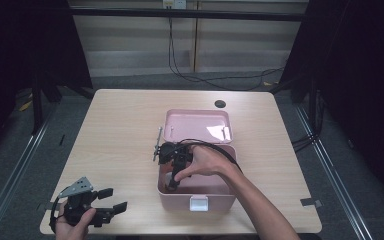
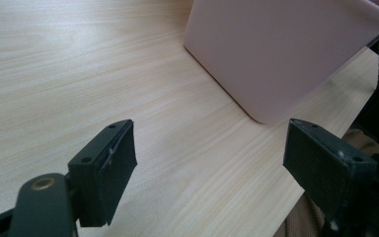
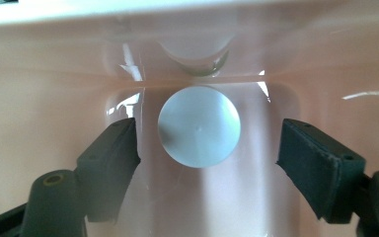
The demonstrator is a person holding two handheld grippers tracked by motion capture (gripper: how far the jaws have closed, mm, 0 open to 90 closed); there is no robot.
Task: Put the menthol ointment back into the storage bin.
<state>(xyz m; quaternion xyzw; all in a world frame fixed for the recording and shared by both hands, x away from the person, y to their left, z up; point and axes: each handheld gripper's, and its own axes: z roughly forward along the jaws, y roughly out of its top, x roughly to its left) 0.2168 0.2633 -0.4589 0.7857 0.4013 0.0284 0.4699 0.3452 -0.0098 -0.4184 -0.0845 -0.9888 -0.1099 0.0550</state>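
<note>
A pink box (image 1: 215,200) with its lid (image 1: 196,126) thrown back stands at the middle of the table. My right gripper (image 1: 171,183) reaches down into the box near its left wall. In the right gripper view its jaws stand wide apart around a round white cap-like object (image 3: 199,126) resting on the pink box floor (image 3: 237,197), which touches neither jaw. My left gripper (image 1: 114,200) hovers at the table's front left corner, open and holding nothing. The left gripper view looks across bare wood toward the box's outer corner (image 2: 276,54).
A metal rod-like handle (image 1: 157,143) lies by the box's left rear corner. A black round cable port (image 1: 220,104) sits near the table's (image 1: 115,130) far edge. Cables run along the floor behind. Bare wood stretches left of the box.
</note>
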